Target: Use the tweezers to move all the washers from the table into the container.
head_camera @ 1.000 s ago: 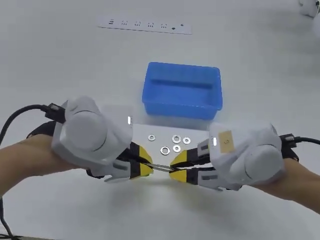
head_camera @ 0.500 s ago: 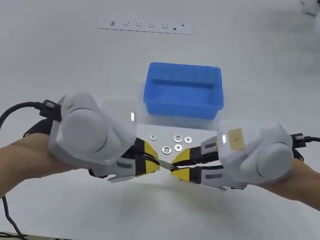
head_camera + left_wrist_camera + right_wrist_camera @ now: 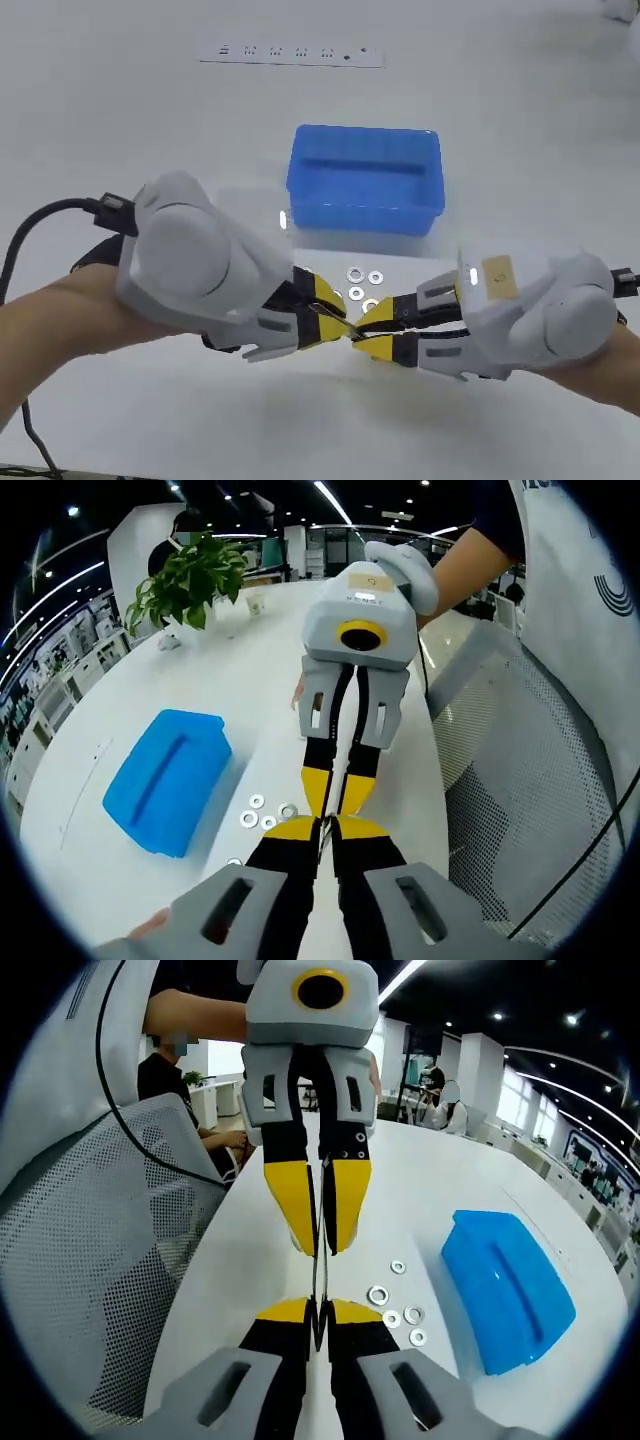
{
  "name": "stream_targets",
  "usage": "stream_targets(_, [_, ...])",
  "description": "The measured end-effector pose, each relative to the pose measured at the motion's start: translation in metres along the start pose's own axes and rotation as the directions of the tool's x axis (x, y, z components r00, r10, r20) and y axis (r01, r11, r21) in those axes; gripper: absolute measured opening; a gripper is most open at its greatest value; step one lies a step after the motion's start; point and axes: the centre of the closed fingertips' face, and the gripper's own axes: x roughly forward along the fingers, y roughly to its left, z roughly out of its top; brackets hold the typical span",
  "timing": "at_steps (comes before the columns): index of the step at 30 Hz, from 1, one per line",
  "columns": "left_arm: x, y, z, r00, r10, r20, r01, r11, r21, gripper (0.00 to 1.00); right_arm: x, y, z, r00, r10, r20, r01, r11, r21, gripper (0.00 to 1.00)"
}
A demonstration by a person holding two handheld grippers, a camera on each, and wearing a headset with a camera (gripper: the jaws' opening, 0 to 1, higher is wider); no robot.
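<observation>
Thin metal tweezers are pinched end to end between my two grippers, which face each other tip to tip. My left gripper is shut on one end and my right gripper on the other. In the left gripper view the tweezers run between my jaws toward the right gripper. In the right gripper view the tweezers lead to the left gripper. Several silver washers lie on the white table just beyond the tips. Behind them stands the blue container.
A white power strip lies at the table's far edge. A potted plant stands farther down the bench. A mesh chair sits beside the table. Washers and container lie right of the tweezers.
Both grippers, still joined on the tweezers, have shifted right and a little forward, closer to the washers. The left gripper now covers one washer from the head view.
</observation>
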Motion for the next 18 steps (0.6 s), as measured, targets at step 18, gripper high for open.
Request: stream_targets(18, [-0.014,-0.004,0.013,0.9851,-0.01,0.172,0.028,0.994,-0.105,0.07,-0.006,0.003,0.009,0.9942,-0.009,0.108,-0.003,0.994,0.111,0.07])
